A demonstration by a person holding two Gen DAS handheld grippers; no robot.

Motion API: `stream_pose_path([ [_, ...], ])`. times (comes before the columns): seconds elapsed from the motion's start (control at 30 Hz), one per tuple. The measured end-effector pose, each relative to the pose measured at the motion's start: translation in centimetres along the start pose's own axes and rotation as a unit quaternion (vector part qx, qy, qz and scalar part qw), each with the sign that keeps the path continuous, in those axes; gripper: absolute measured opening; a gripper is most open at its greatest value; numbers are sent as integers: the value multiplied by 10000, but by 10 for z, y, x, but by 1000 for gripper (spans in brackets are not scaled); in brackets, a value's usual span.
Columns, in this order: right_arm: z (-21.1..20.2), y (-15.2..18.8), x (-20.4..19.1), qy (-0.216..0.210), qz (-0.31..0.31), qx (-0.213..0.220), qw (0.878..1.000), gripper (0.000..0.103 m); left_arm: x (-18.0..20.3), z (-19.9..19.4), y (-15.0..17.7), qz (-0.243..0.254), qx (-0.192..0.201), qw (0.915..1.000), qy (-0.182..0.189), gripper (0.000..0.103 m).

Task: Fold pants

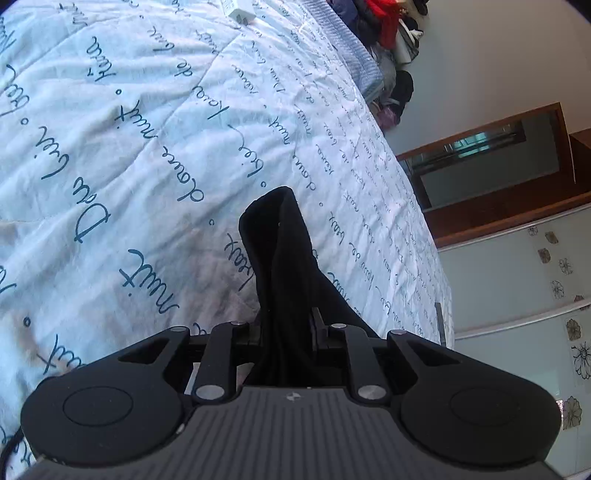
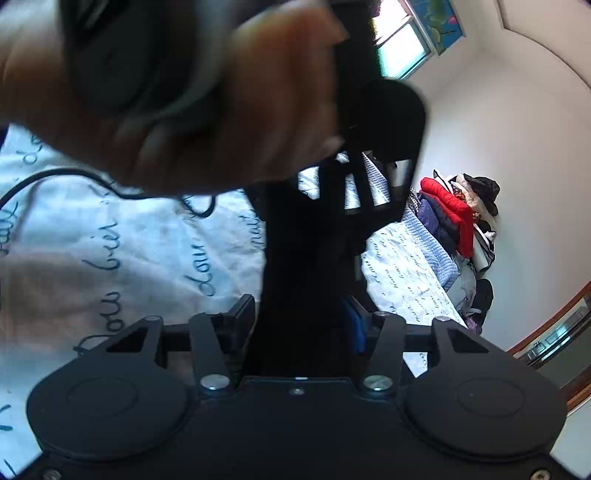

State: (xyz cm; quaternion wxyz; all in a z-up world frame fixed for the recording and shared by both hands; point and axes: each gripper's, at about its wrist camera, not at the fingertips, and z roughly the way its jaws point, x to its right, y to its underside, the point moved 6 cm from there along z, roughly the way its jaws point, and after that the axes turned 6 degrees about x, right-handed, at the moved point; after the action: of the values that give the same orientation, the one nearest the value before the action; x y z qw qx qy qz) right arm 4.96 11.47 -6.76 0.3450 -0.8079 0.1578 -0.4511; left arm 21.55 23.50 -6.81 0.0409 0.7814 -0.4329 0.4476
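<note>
The black pants (image 1: 277,251) rise as a bunched strip from my left gripper (image 1: 288,325), which is shut on them above a white bedspread (image 1: 129,129) printed with blue script. In the right wrist view the same black cloth (image 2: 303,258) runs down between the jaws of my right gripper (image 2: 301,317). Those jaws stand a little apart, with the blue pad's face (image 2: 354,326) showing beside the cloth, so they look open around it. A person's hand (image 2: 221,110) holding the other gripper fills the upper part of that view, close in front and blurred.
The bed's edge runs down the right of the left wrist view, with a wooden-framed door (image 1: 517,177) beyond it. A blue blanket (image 1: 354,55) and a white box (image 1: 240,11) lie at the far end. A pile of clothes (image 2: 461,214) stands against the wall.
</note>
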Motion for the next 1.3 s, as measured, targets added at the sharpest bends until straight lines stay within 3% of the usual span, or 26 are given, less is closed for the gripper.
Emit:
stream_pose_path([
  [0.1, -21, -3, 21, 56, 719, 277, 9970, 13, 17, -17, 5, 265, 209, 9994, -88, 19],
  [0.23, -59, 2, 62, -253, 1927, 678, 9786, 11, 62, -45, 17, 774, 598, 9952, -12, 19],
  [0.27, -69, 5, 70, -500, 2192, 801, 9711, 12, 75, -50, 21, 918, 697, 9933, -34, 19],
  [0.37, -106, 24, 101, -1452, 3032, 1253, 9334, 34, 103, -56, 32, 1157, 825, 9898, -118, 19],
  [0.43, -130, 45, 131, -1523, 3619, 1568, 9062, 38, 114, -58, 38, 1295, 883, 9875, -168, 19],
  [0.5, -138, 71, 159, -1146, 4088, 1513, 8927, 38, 121, -61, 45, 1443, 981, 9842, -295, 19],
  [0.57, -125, 96, 178, -589, 4236, 1045, 8979, 40, 129, -62, 53, 1528, 1028, 9822, -376, 19],
  [0.63, -110, 109, 184, -367, 4242, 696, 9021, 40, 139, -62, 64, 1666, 1022, 9799, -391, 19],
  [0.8, -111, 85, 182, -746, 4557, 1317, 8772, 39, 175, -63, 96, 2196, 1044, 9691, -411, 19],
  [0.9, -120, 82, 187, -524, 4490, 1475, 8797, 38, 200, -65, 117, 2681, 1382, 9512, -655, 19],
  [1.0, -135, 103, 196, -404, 4716, 1527, 8676, 38, 223, -58, 137, 2952, 1397, 9433, -597, 19],
  [1.13, -149, 139, 215, -125, 5017, 1455, 8526, 38, 250, -35, 167, 3086, 1118, 9440, -353, 19],
  [1.3, -173, 190, 229, 261, 5436, 1319, 8285, 38, 282, 0, 218, 3391, 811, 9372, -116, 19],
])
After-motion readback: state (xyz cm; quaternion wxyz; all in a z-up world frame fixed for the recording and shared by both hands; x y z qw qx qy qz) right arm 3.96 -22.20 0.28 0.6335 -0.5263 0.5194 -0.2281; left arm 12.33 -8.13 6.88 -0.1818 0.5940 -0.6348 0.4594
